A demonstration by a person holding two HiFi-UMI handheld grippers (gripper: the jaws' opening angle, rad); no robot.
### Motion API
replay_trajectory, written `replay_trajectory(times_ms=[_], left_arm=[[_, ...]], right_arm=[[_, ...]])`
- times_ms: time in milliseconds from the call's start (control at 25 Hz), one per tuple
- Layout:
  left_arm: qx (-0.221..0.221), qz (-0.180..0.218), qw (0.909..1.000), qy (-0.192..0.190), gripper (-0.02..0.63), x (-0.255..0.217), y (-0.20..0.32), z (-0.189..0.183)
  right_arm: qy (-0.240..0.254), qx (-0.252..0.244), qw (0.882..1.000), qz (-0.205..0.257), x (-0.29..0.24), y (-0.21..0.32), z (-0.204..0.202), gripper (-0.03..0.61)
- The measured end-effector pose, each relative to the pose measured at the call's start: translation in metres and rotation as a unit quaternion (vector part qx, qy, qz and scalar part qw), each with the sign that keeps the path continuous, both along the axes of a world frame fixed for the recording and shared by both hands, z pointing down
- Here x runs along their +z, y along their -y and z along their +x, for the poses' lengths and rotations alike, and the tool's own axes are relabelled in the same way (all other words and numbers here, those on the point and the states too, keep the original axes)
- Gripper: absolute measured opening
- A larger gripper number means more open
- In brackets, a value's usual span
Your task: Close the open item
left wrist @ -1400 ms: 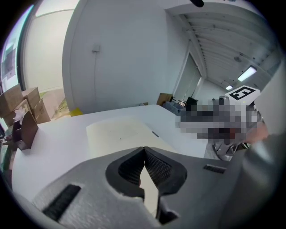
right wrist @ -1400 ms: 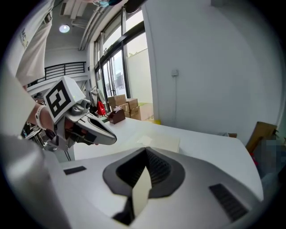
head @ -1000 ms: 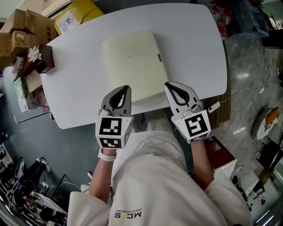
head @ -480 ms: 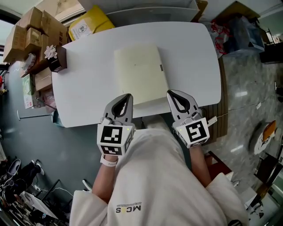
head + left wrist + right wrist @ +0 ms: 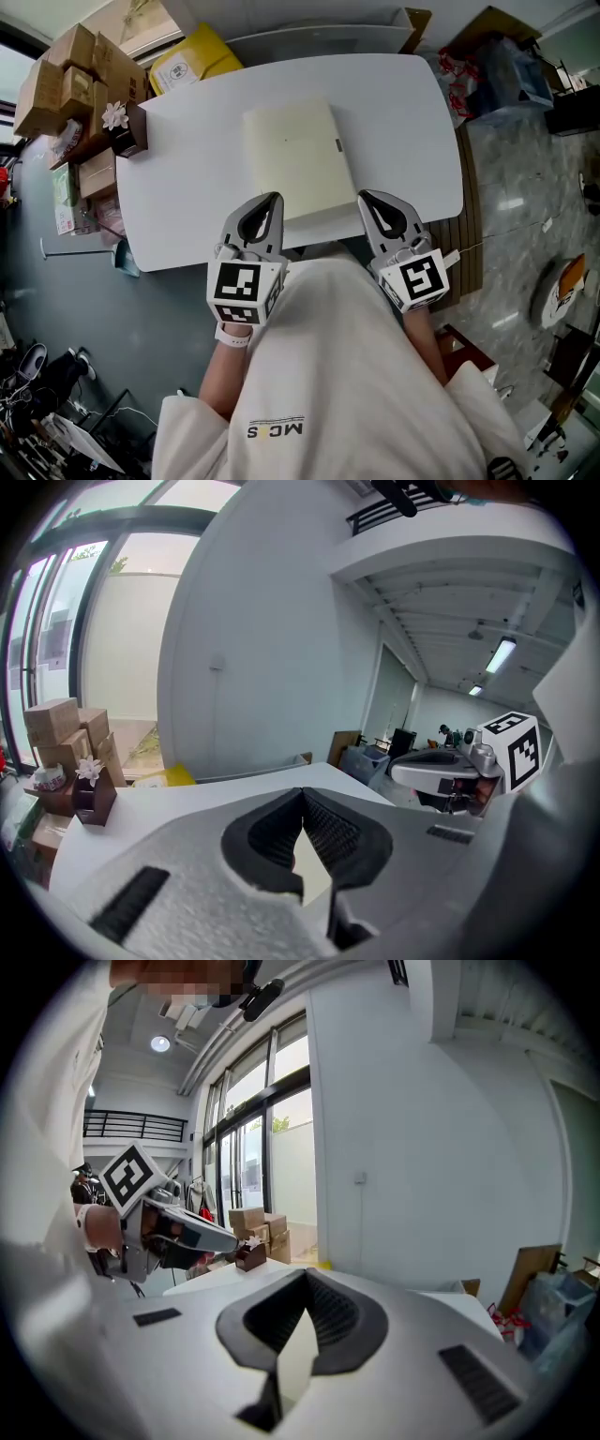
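1. A white bench (image 5: 187, 187) stands on a grey floor, with stacked cardboard boxes (image 5: 66, 66) and a yellow parcel (image 5: 192, 56) beyond its far left corner.
2. A small brown box (image 5: 127, 131) topped with a flower sits at the bench's left edge.
3. The cream case (image 5: 298, 159) lies flat mid-bench, its lid down (clasp on its right side).
4. The left tongs (image 5: 274, 198) are closed and empty, at the case's near left corner.
5. The right tongs (image 5: 362, 195) are likewise closed on nothing, just beside the case's right edge.

A storeroom-like workspace: stacked cardboard boxes (image 5: 58, 77) beside a white table (image 5: 187, 187).
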State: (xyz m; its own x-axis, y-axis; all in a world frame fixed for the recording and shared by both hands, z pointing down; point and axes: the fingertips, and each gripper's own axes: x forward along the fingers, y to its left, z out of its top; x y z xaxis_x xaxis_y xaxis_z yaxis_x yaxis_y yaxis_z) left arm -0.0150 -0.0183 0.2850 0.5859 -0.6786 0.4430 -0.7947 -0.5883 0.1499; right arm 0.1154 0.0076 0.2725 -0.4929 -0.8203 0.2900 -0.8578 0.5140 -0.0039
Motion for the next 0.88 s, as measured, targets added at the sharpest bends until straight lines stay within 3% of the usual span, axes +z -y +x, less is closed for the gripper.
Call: replay_trajectory(times_ms=[880], left_arm=[[0.01,0.018,0.9997,-0.014,0.026,-0.016,-0.012,0.003]], right_arm=[[-0.002,0.002,1.0,0.013,-0.012,-0.008,-0.003,0.014]])
